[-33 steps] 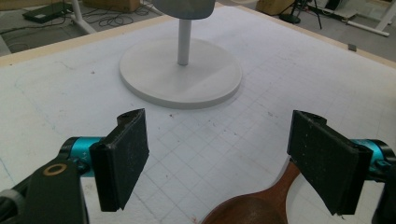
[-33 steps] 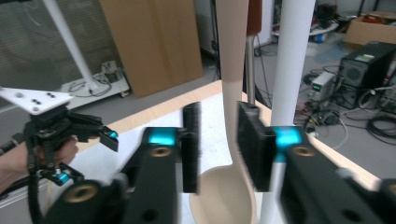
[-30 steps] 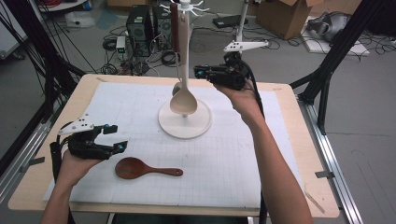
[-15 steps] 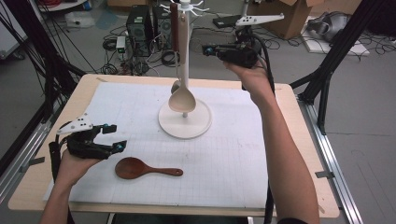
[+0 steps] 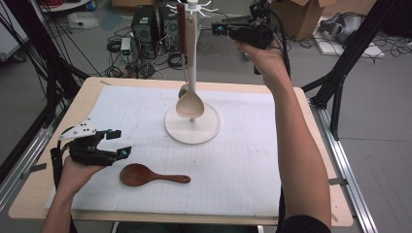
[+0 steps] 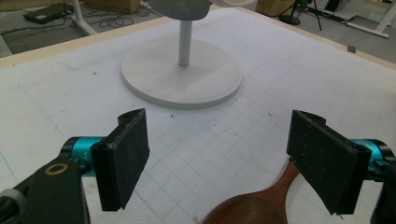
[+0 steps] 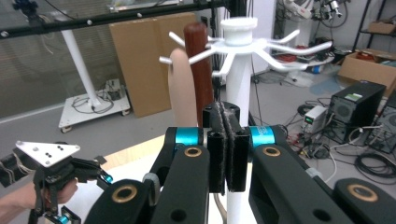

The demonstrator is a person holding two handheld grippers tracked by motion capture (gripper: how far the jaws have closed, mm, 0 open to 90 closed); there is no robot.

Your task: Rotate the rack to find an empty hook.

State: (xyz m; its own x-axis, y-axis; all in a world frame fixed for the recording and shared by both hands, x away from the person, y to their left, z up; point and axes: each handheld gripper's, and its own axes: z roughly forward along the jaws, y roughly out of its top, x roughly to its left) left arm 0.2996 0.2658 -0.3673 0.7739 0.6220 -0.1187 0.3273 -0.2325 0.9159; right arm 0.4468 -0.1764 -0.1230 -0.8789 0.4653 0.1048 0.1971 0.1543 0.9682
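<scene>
A white utensil stand (image 5: 192,127) rises from a round base at the middle of the table. From its top hooks (image 7: 238,28) hang a light wooden spoon (image 5: 189,103) and a dark brown utensil (image 5: 181,29). My right gripper (image 5: 217,28) is raised beside the top of the stand, its jaws shut flat against each other (image 7: 227,149) with nothing between them. A dark brown wooden spoon (image 5: 145,174) lies on the white mat near the front. Just left of it my left gripper (image 5: 120,142) is open, and the spoon's bowl (image 6: 252,205) lies low between its pads, nearer the right one.
A white gridded mat (image 5: 252,160) covers the wooden table (image 5: 320,145). Behind the table are computer towers (image 5: 145,24), cables and a cardboard box (image 5: 301,14) on the floor. Black frame legs (image 5: 340,73) stand at the right.
My right hand has risen from beside the pole near the hanging spoon's bowl up to the top of the stand. The left hand and the dark spoon have stayed put.
</scene>
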